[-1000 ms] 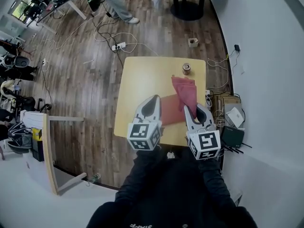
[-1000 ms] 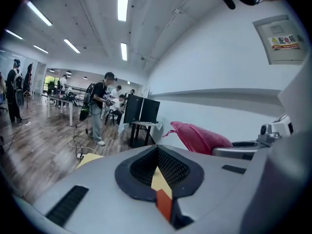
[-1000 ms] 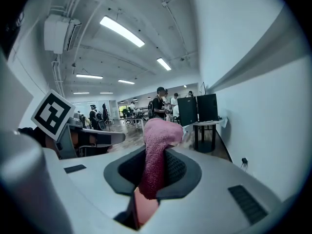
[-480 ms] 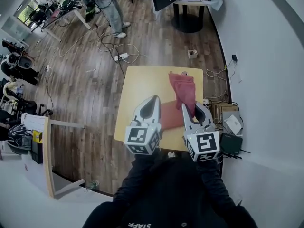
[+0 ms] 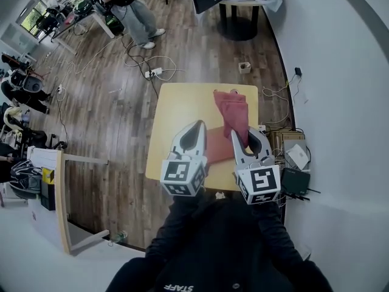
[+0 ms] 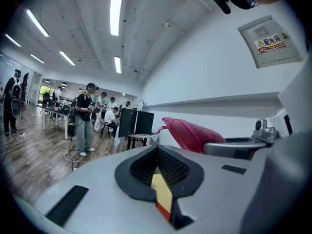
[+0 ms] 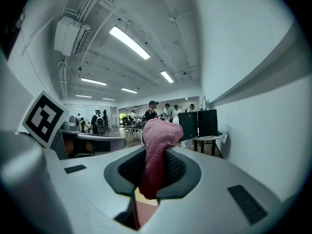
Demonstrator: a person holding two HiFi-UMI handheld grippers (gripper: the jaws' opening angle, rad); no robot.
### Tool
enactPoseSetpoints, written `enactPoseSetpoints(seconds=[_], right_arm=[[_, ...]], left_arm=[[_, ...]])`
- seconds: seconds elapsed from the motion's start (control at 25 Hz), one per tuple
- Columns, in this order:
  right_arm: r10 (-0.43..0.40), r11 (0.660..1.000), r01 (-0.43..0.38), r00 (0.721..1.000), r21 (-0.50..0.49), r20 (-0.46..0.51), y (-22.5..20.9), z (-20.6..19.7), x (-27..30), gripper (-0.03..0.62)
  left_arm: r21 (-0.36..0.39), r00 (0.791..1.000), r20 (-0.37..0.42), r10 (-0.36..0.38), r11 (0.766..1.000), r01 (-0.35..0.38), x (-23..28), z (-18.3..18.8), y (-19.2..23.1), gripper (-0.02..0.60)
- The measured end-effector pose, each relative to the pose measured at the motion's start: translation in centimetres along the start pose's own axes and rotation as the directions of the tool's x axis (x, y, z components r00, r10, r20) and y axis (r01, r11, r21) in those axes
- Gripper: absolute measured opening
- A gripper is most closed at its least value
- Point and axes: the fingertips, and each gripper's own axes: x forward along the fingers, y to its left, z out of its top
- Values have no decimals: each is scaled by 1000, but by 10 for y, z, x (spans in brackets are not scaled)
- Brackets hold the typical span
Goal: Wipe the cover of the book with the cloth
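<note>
Right tool [image 5: 246, 141] is clamped on the pink cloth [image 5: 234, 111], while the left tool [image 5: 193, 134] is closed and empty. The red book [image 5: 219, 146] lies on the desk [image 5: 176, 114] between them. Looks like pre-wipe; next, the cloth needs to go down onto the cover.

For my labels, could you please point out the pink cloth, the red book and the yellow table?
pink terry cloth [image 5: 233, 109]: head view, middle.
red flat book [image 5: 217, 146]: head view, bare cover.
yellow square table [image 5: 179, 111]: head view, bare top.

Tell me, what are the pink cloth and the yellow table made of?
The cloth looks like soft terry fabric: its pink surface is fuzzy and it flops over in folds. The table top looks like smooth, matte pale wood or laminate; I can't tell which.
</note>
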Motion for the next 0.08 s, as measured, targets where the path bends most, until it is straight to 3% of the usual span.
enactPoseSetpoints(seconds=[0.08], right_arm=[[4, 1000, -4, 1000, -4, -2, -1, 1, 1, 74]], left_arm=[[2, 1000, 3, -3, 1000, 3, 2, 2, -2, 34]])
